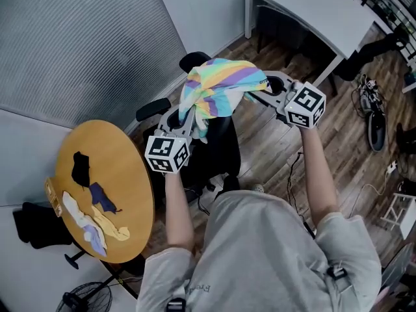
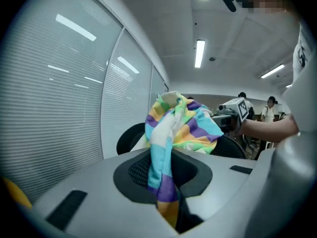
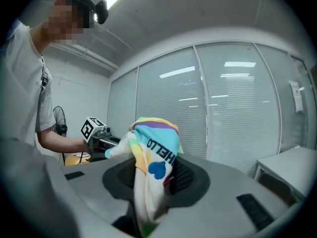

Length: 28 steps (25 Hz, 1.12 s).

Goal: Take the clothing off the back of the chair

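Clothing, rainbow-striped, is held over the back of the black chair, stretched left to right between the left gripper and the right gripper, each clamped on one end.

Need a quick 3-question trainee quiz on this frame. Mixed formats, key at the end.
1. True or false: the left gripper and the right gripper both have their jaws shut on the pastel rainbow-striped cloth garment.
2. In the head view, what is right below the garment? A) black office chair B) white desk C) floor fan
3. Which word is printed on the garment in the right gripper view?
Key: 1 true; 2 A; 3 HELLO.
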Motion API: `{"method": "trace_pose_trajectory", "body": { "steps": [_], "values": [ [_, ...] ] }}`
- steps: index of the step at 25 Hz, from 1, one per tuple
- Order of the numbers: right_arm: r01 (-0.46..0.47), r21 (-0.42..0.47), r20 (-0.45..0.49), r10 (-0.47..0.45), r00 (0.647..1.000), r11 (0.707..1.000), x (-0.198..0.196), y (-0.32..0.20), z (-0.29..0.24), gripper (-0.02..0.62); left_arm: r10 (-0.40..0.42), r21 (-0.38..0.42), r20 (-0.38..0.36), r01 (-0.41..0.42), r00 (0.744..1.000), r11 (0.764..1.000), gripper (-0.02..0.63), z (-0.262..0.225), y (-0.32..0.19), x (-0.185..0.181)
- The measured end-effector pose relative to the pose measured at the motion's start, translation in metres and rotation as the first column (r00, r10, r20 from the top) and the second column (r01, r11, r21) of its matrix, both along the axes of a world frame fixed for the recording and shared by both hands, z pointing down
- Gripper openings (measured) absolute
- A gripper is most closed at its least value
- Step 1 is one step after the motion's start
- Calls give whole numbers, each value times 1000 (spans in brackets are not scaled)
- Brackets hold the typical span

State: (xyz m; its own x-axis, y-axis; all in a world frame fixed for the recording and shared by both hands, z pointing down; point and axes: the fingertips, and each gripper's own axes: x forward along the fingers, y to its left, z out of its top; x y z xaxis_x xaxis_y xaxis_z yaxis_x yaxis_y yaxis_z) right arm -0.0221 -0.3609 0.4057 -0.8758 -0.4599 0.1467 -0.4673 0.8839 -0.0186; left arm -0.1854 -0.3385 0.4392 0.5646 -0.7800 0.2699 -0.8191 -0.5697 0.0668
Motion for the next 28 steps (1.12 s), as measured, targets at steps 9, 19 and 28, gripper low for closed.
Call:
{"method": "trace_pose_trajectory", "body": {
  "steps": [9, 19, 28],
  "values": [
    [-197, 173, 96, 182, 979, 965, 28, 11, -84, 124, -74, 159, 23, 69, 997, 985, 72, -83, -4, 19],
    [-434, 236, 256, 375, 891, 870, 124, 46, -146, 124, 43, 288, 13, -45, 999, 956, 72, -158, 5, 113],
    [-630, 223, 309, 559, 769, 744, 232, 106, -154, 124, 250, 302, 0, -239, 968, 923, 72, -172, 25, 230]
  ]
}}
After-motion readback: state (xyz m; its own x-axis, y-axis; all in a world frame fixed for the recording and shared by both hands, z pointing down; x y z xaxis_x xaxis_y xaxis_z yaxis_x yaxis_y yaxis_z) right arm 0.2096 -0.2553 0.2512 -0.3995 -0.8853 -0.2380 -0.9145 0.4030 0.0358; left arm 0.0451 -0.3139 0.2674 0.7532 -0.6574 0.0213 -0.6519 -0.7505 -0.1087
